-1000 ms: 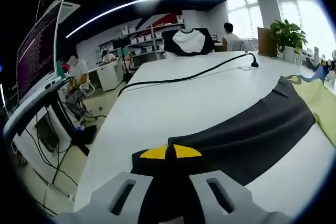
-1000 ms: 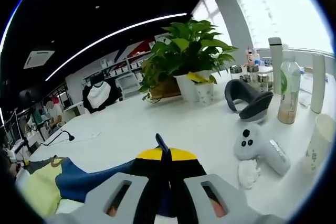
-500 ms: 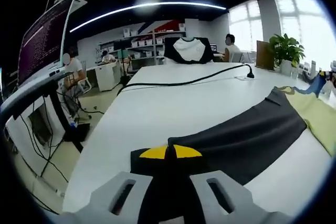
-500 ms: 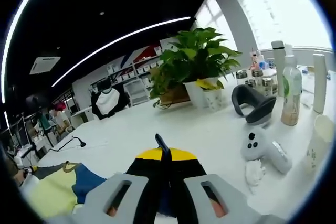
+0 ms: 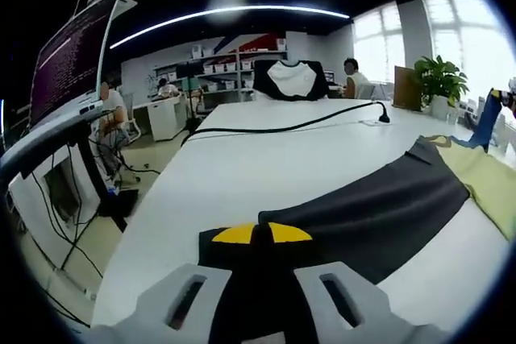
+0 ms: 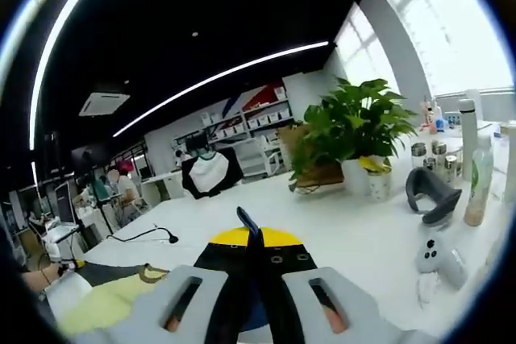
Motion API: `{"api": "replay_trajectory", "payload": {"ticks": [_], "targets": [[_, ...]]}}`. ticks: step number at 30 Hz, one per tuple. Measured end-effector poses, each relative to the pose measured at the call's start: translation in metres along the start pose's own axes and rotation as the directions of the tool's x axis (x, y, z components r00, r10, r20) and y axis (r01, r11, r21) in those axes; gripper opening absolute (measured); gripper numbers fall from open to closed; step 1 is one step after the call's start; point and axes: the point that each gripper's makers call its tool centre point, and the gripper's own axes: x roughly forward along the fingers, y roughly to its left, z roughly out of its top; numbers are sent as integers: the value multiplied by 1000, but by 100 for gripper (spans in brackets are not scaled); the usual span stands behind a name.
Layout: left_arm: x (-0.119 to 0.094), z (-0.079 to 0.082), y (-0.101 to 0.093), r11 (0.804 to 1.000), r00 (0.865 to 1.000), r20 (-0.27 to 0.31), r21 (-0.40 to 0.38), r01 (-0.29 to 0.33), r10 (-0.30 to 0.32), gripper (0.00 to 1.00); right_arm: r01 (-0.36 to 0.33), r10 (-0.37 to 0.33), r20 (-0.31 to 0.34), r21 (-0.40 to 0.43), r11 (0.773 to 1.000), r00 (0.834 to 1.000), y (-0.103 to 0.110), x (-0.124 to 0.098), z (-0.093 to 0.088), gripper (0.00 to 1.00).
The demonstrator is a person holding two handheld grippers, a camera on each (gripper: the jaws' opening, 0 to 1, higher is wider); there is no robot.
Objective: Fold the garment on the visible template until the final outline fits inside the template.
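The garment lies on the white table point(image 5: 242, 167): a dark grey panel point(image 5: 379, 211), a pale yellow panel point(image 5: 488, 175) and a blue part point(image 5: 486, 118) that is raised at the far right. My left gripper point(image 5: 254, 237) is shut on the garment's black edge, low over the table. My right gripper point(image 6: 251, 236) is shut on the blue fabric point(image 6: 247, 220), held up off the table. Below it to the left lie the yellow panel point(image 6: 109, 308) and the dark panel point(image 6: 109, 273).
A black cable point(image 5: 282, 125) runs across the table. A monitor point(image 5: 68, 66) stands at the left edge. A potted plant point(image 6: 355, 130), bottles point(image 6: 477, 191), a grey neck pillow point(image 6: 434, 192) and a white controller point(image 6: 439, 255) stand near the right gripper. People sit at desks behind.
The right gripper has risen and tilted upward with the blue fabric, so the plant and bottles sit lower and farther off in its view. The left gripper has hardly moved.
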Motion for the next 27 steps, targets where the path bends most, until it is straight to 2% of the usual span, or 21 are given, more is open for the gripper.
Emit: {"api": "replay_trajectory", "payload": {"ticks": [1,3,9,17,23,27], "targets": [[0,2,1,1000,1000,13,25,-7,7,17,-14,14,2,-3,1000,1000,7,2,2,0],[-2,7,-3,1000,998,54,25,13,-14,23,-28,28,-2,-12,1000,1000,18,6,5,0],[-13,14,-17,997,995,87,52,49,-54,35,-77,77,-4,-32,997,997,47,16,12,0],[-29,29,-48,987,981,142,110,118,-134,55,-117,117,-12,-54,992,993,66,24,16,0],[-39,31,-63,981,973,155,116,155,-172,61,-123,123,-11,-57,991,992,73,23,17,0],[-49,35,-75,978,965,180,117,172,-191,61,-135,136,-2,-57,989,991,79,22,22,0]]}}
